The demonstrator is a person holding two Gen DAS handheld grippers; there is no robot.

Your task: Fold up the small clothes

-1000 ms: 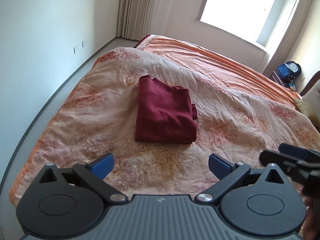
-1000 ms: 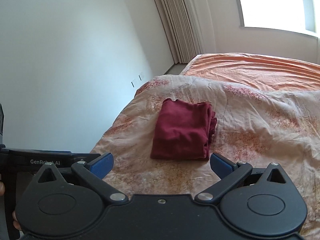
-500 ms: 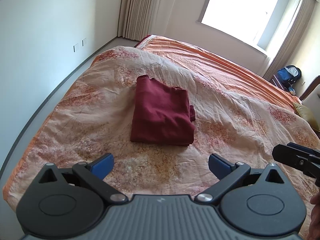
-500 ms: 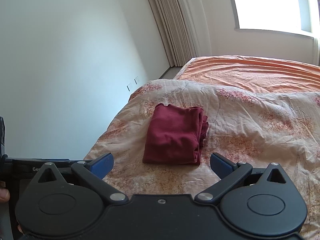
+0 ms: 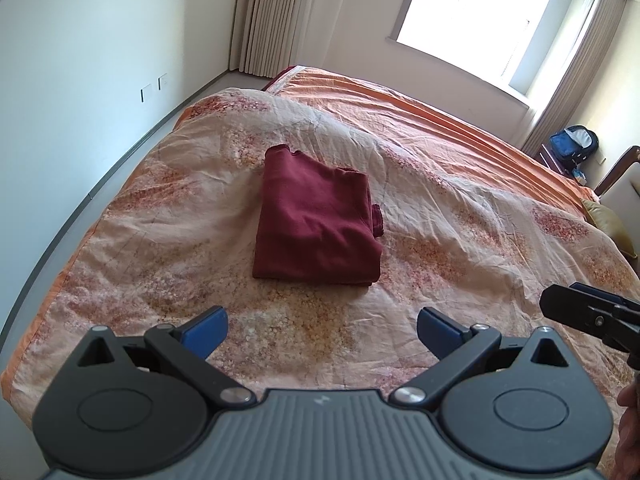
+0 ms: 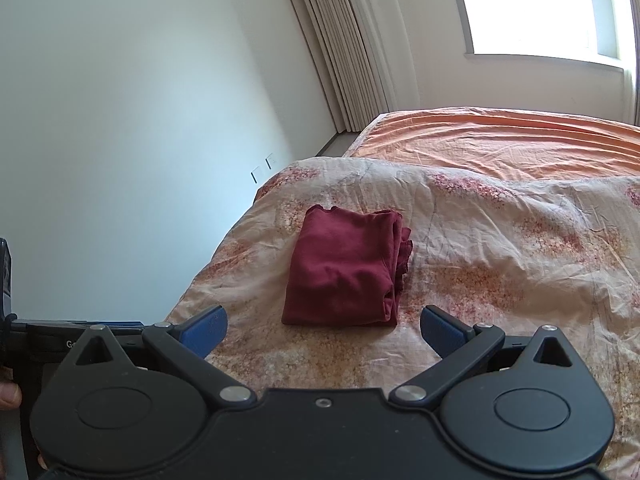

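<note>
A dark red garment (image 5: 316, 220) lies folded into a neat rectangle on the floral quilt (image 5: 460, 248); it also shows in the right wrist view (image 6: 344, 270). My left gripper (image 5: 322, 330) is open and empty, held back above the quilt's near part, apart from the garment. My right gripper (image 6: 323, 327) is open and empty too, just short of the garment's near edge. The right gripper's tip shows at the right edge of the left wrist view (image 5: 592, 314).
The bed (image 5: 440, 120) has an orange sheet beyond the quilt. A white wall (image 6: 140, 140) and a strip of floor run along the bed's left side. Curtains (image 5: 268, 16) and a window stand at the far end. A blue bag (image 5: 572, 146) sits at the far right.
Both grippers have drawn back and up from the folded garment, which now looks smaller and farther. The garment has not moved. Both stay open.
</note>
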